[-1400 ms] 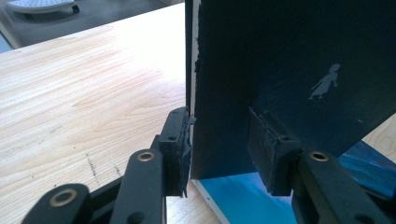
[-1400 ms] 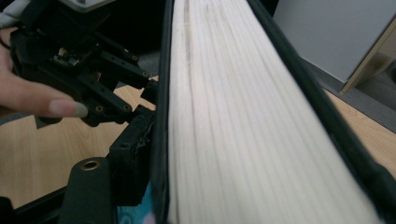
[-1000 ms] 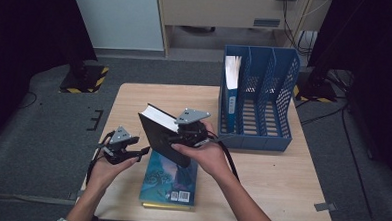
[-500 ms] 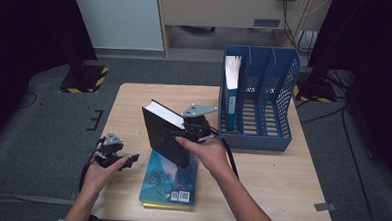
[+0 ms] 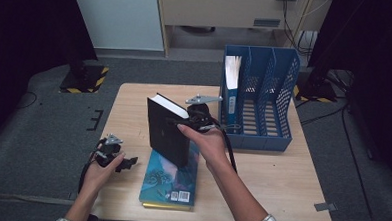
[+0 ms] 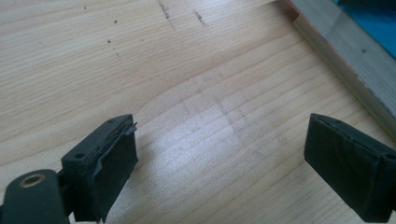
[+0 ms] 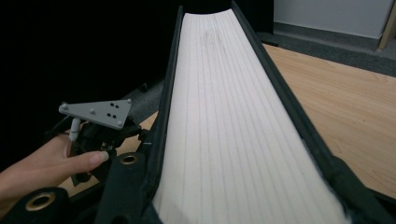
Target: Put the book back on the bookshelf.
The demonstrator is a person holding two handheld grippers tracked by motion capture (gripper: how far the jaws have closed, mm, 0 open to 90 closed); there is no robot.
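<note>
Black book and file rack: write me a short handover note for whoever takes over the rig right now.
Right tool: shut on the black book, held upright above the table.
Left tool: jaws have just been opening, nothing between them, low over bare wood near the table's left edge.
Teal book: flat on the table, under the black one.
Blue file rack: one book stands in its left slot.
Left, probably: the black book and the teal book into the rack.

Your grippers [image 5: 113, 154] [image 5: 199, 118]: black bodies, grey three-cornered plates, brass-ringed screw holes, black trailing cables; your cuffs light, patterned.
</note>
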